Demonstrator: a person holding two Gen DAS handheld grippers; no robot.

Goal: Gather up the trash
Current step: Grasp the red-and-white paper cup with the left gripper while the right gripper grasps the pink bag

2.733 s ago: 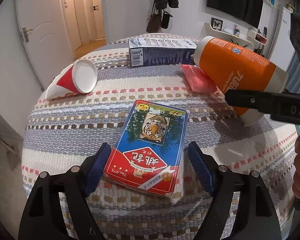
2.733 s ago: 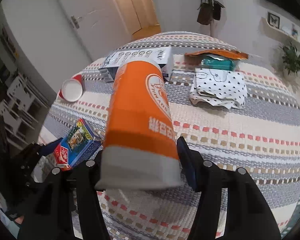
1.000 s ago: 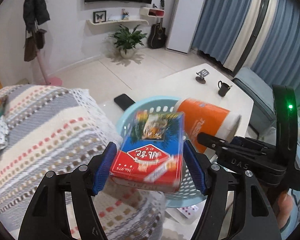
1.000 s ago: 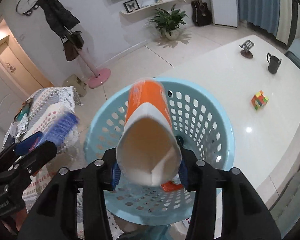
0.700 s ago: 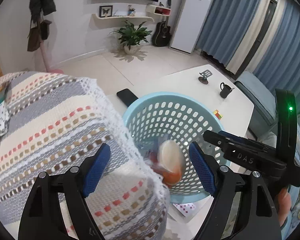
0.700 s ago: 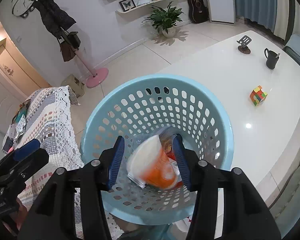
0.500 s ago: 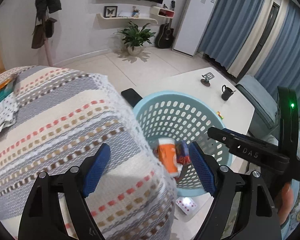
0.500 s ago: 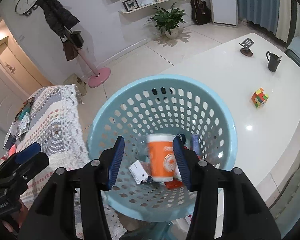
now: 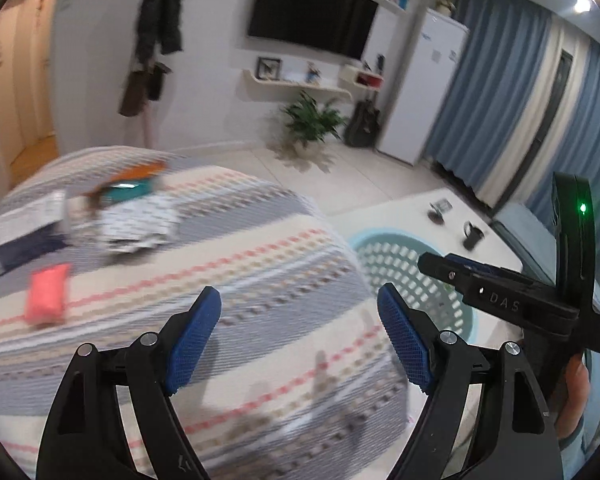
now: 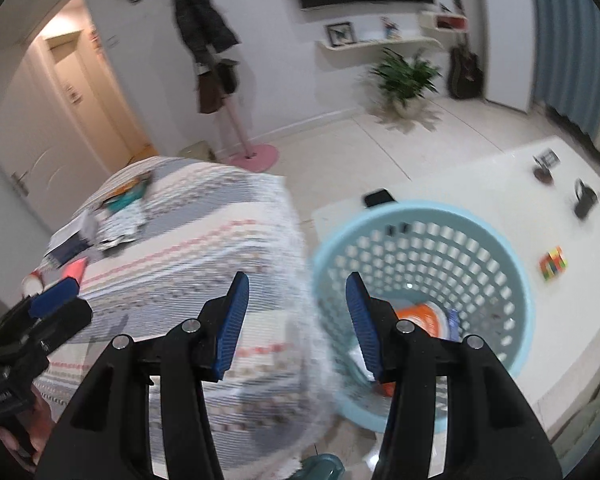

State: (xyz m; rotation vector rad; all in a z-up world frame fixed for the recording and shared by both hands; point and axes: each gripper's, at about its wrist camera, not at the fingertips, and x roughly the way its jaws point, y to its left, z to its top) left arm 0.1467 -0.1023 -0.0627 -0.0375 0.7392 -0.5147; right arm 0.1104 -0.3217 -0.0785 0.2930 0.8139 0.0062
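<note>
Tabletop litter [image 9: 132, 220] motion-blurred, orange cup [image 10: 420, 316] half hidden by gripper

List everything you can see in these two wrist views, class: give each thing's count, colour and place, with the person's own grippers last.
basket: one, light blue, on the floor beside the table.
orange cup: one, in the basket.
striped tablecloth: one, multicoloured, over the table.
pink packet: one, on the cloth.
spotted wrapper: one, white, on the cloth.
white low table: one, right of the basket.
mug: one, black, on the low table.
puzzle cube: one, multicoloured, same table.
left gripper: open, empty.
right gripper: open, empty.
</note>
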